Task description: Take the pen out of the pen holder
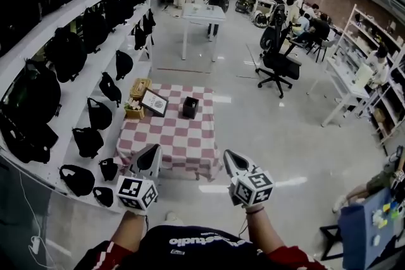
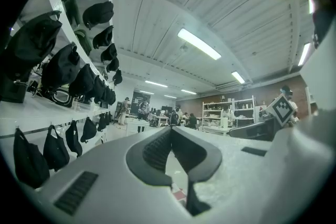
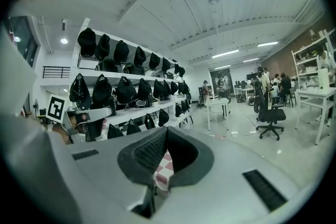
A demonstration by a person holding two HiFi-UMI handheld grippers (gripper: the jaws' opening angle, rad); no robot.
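1. Left gripper (image 1: 152,152): jaws together, nothing between them.
2. Right gripper (image 1: 230,155): jaws together, empty.
3. Both are held at the near side of the checkered table (image 1: 169,139).
4. Black pen holder (image 1: 190,107) stands on the table's far side, well apart from both grippers; the pen is too small to make out.

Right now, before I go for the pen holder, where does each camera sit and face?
Head view: on the person's head, down at the pink-and-white checked table with its black square pen holder; left gripper, right gripper and forearms show.
Left gripper view: on that gripper, along shut jaws toward the white ceiling.
Right gripper view: likewise, toward shelves of black bags.
Shared: checked table below both jaws.
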